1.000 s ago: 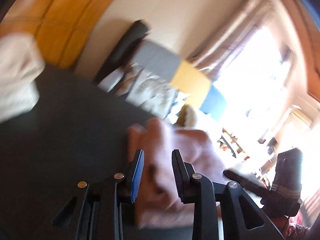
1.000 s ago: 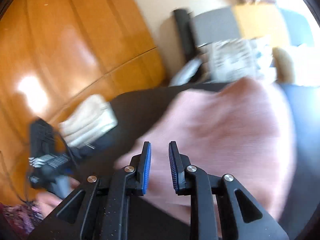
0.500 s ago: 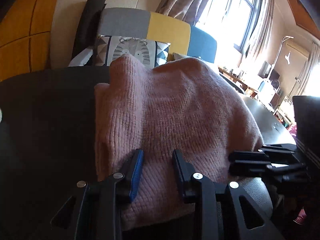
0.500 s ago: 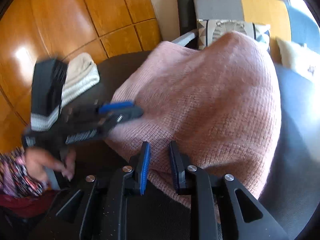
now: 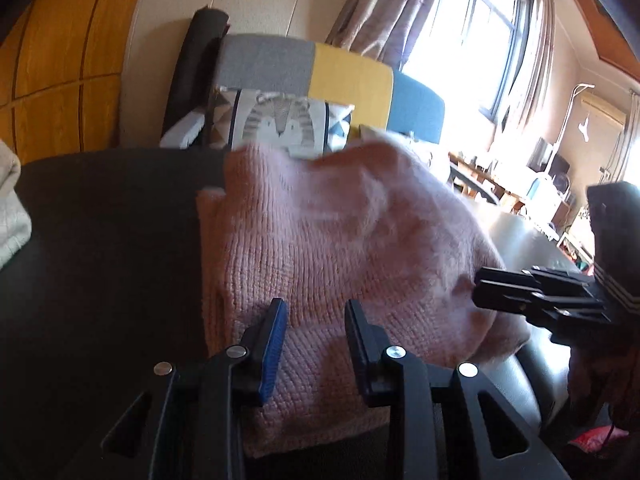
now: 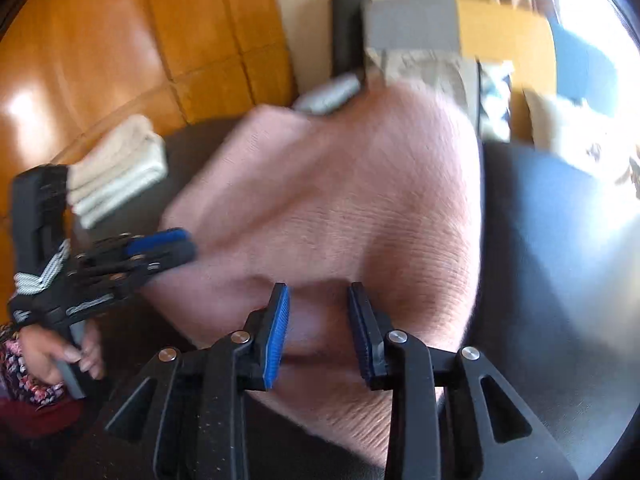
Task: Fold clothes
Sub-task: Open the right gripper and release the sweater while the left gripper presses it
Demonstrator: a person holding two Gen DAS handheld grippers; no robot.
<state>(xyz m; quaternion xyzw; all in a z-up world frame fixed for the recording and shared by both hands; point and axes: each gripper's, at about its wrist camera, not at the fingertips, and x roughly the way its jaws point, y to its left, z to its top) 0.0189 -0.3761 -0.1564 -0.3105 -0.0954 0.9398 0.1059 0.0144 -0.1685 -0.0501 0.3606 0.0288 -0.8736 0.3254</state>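
A pink knit sweater (image 5: 340,240) lies bunched and folded over on the dark table (image 5: 100,240). My left gripper (image 5: 316,320) is at its near edge with a thick fold of knit clamped between the pads. From the right wrist view that gripper (image 6: 176,244) bites the sweater's left edge. My right gripper (image 6: 318,300) stands over the sweater (image 6: 360,200) at its near right edge. Its jaws are opening, with fabric still lying between the pads but loose. In the left wrist view the right gripper (image 5: 480,288) shows at the sweater's right side.
A folded cream garment (image 6: 116,172) sits at the table's far left, with its corner (image 5: 8,208) in the left wrist view. Behind the table stands a grey, yellow and blue sofa (image 5: 352,76) with a patterned cushion (image 5: 280,120). A hand (image 6: 52,356) holds the left gripper's handle.
The sweater has come down from mid-air onto the table and settled. The right jaws have spread wider around the fabric. The left jaws keep the same gap.
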